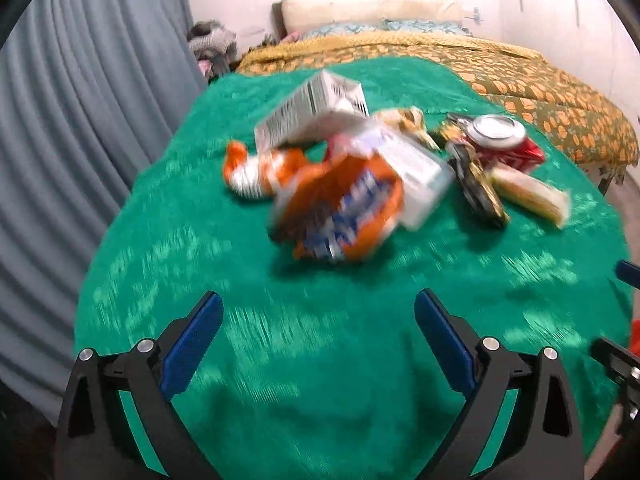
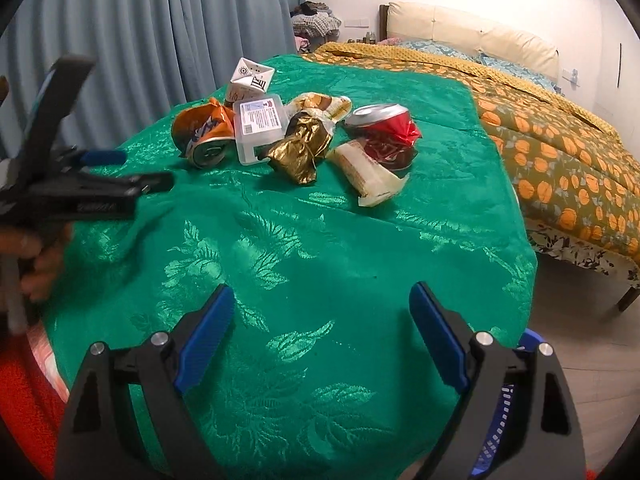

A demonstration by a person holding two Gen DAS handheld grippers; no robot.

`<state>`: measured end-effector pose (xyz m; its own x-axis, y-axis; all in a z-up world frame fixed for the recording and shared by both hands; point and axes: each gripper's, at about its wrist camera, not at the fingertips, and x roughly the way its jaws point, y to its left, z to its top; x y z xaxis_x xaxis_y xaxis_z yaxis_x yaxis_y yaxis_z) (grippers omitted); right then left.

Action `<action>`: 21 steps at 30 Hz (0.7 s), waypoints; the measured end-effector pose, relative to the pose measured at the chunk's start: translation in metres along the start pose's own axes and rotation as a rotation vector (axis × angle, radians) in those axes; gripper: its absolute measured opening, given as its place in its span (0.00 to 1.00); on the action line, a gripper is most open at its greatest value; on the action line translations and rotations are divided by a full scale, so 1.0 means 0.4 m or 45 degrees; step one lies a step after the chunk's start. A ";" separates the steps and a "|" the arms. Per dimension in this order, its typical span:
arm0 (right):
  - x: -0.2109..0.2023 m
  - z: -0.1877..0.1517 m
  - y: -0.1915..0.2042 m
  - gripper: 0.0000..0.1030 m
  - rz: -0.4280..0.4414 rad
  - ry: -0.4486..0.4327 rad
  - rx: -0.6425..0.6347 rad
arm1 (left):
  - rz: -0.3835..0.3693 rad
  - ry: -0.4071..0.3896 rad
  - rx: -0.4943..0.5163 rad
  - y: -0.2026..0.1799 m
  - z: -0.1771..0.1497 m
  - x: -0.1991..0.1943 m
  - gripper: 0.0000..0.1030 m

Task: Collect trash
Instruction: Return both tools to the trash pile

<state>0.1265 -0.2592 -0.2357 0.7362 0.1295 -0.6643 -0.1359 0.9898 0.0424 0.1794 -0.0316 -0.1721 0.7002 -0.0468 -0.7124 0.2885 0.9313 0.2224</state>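
Trash sits piled mid-counter (image 2: 320, 240); left tool (image 1: 318, 312) and right tool (image 2: 322, 304) both hang released, empty. Best take the near orange can (image 2: 204, 134) first, squarely across its body.

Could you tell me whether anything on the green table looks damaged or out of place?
Yes: the orange can and the red can are both crushed and lying on their sides among wrappers, and the white carton is dented. Nothing looks spilled on the green tablecloth.

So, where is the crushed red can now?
In the right wrist view the crushed red can lies on the green cloth at the right end of the trash pile, touching the pale wrapper, right of the gold wrapper.
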 end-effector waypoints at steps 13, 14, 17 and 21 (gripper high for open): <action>-0.009 0.003 -0.023 0.84 0.001 -0.019 0.045 | -0.120 -0.064 0.226 0.006 0.078 0.092 0.95; -0.005 0.004 -0.025 0.84 0.003 -0.014 0.051 | -0.114 -0.060 0.241 0.005 0.075 0.103 0.95; 0.007 0.012 -0.040 0.84 0.007 0.003 0.074 | -0.148 -0.037 0.211 0.017 0.077 0.127 0.93; 0.032 0.045 -0.078 0.84 0.015 0.033 0.118 | -0.201 -0.061 0.188 0.028 0.087 0.131 0.84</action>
<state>0.1522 -0.2874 -0.2320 0.7174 0.1405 -0.6824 -0.0814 0.9896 0.1182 0.2418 -0.0362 -0.1838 0.6683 -0.2080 -0.7142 0.4868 0.8483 0.2084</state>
